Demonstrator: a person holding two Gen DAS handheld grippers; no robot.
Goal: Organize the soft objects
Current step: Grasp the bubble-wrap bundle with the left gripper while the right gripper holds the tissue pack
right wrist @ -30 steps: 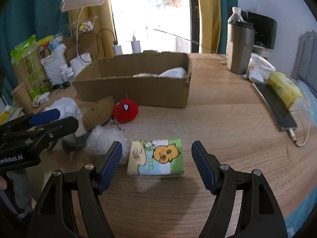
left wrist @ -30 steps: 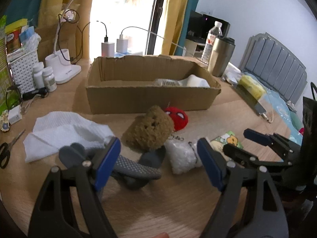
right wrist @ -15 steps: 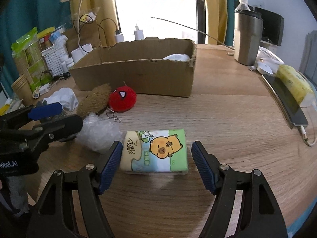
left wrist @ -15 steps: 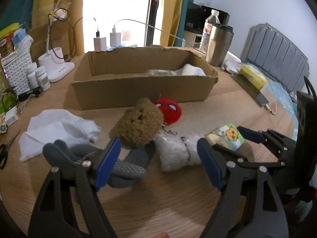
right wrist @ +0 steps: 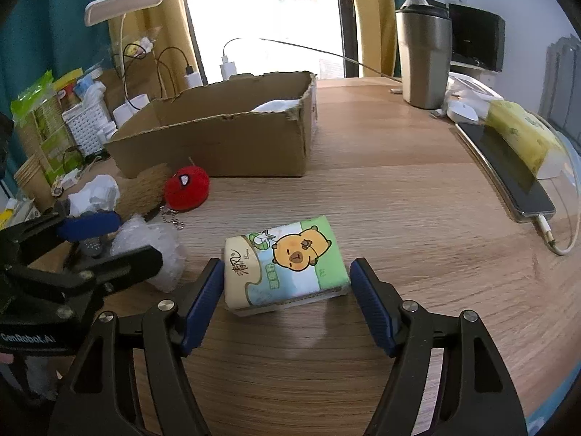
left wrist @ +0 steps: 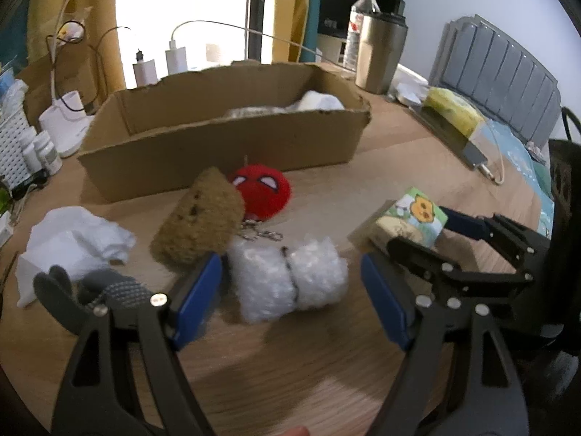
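Both tongs are low over the wooden tabletop (right wrist: 399, 189) with jaws spread wide, nothing gripped. The right tongs (right wrist: 287, 287) straddle the tissue pack (right wrist: 287, 259) with the cartoon capybara on it, pack sitting between the blue pads but not clearly touched by either. The left tongs (left wrist: 290, 290) are lined up on the white bubble-wrap roll (left wrist: 288, 281), which lies between the pads too. Just past that roll are a brown plush (left wrist: 198, 219) and a red Spider-Man plush (left wrist: 263, 190), touching each other. Left of the left tongs there's a grey glove (left wrist: 109, 289) and a crumpled white cloth (left wrist: 72, 238). Further ahead sits the cardboard box (left wrist: 225, 152) with something white inside. Off to the right: a steel tumbler (right wrist: 423, 56), a phone (right wrist: 504, 170) on a cable, yellow curtains at the back.
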